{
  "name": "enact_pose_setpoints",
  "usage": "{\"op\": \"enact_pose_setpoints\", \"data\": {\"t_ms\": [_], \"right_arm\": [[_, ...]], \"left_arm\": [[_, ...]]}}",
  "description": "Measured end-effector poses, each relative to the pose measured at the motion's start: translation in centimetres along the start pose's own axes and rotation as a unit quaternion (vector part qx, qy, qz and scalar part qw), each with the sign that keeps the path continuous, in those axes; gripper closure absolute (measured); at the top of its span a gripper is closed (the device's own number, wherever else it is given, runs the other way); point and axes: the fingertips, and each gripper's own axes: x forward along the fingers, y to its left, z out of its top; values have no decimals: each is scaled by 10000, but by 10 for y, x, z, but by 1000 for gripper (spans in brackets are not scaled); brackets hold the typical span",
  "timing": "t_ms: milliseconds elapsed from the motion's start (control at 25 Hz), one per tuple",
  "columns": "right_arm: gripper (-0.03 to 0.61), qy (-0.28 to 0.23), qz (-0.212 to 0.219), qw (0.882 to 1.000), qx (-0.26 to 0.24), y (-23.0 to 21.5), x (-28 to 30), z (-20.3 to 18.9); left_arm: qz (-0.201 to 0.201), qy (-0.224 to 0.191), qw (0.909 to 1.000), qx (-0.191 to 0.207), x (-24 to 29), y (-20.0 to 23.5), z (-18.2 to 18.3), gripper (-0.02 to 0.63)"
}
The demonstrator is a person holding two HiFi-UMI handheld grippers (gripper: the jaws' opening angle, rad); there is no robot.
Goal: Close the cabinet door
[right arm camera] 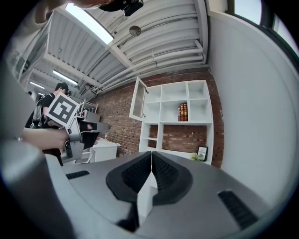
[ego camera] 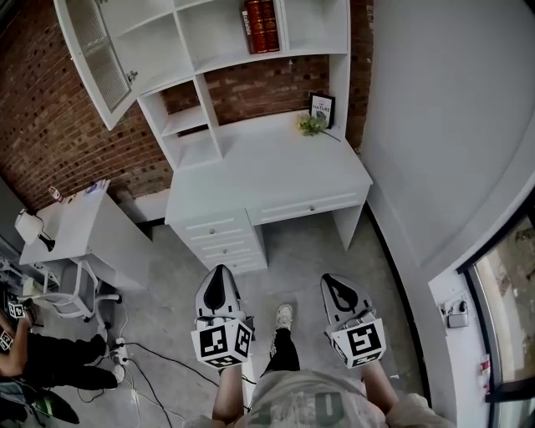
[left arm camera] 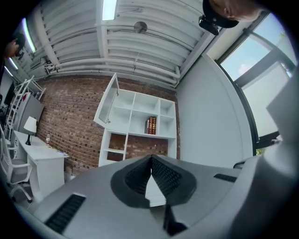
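My left tongs (left arm camera: 151,161) are pressed together, the ribbed dark pads meeting at the tips with nothing between them. My right tongs (right arm camera: 152,156) are together as well and hold nothing. In the head view both point level and forward, side by side above the grey floor (ego camera: 309,251), each with its marker cube nearest the person's body. One shoe (ego camera: 285,316) shows between them.

Ahead of both tongs, and well apart from them, stands a white desk whose surface (ego camera: 276,167) carries a small framed picture (ego camera: 322,107) with a sprig of greenery (ego camera: 311,124) just beside it, both at the back right corner. A stack of drawers (ego camera: 219,238) sits under the left side of the surface.

A white shelf unit (ego camera: 209,50) rises from the back of the surface against a red brick wall (ego camera: 42,109). Red books (ego camera: 260,25) stand upright in an upper compartment. The cabinet door (ego camera: 96,54) hangs at the unit's upper left and is swung wide open, away from the shelves, with its handle (ego camera: 131,77) at the free edge.

Further left are a smaller white surface (ego camera: 84,226) with a lamp (ego camera: 29,226), a white chair (ego camera: 71,288), and another person (ego camera: 33,359) in dark clothing at the edge of the view.
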Motion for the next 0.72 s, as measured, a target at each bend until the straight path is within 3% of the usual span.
{"op": "enact_pose_setpoints", "data": {"t_ms": [360,720], "right_arm": [[561,-88,320,9984,-455,-50,148,0],[561,-132,370,9988,-280,-109,350,25]], "left_arm": [[-75,-237,9997,-54,168,37,-11,600],[-358,-248,9990,-55,357,75,8,600]]}}
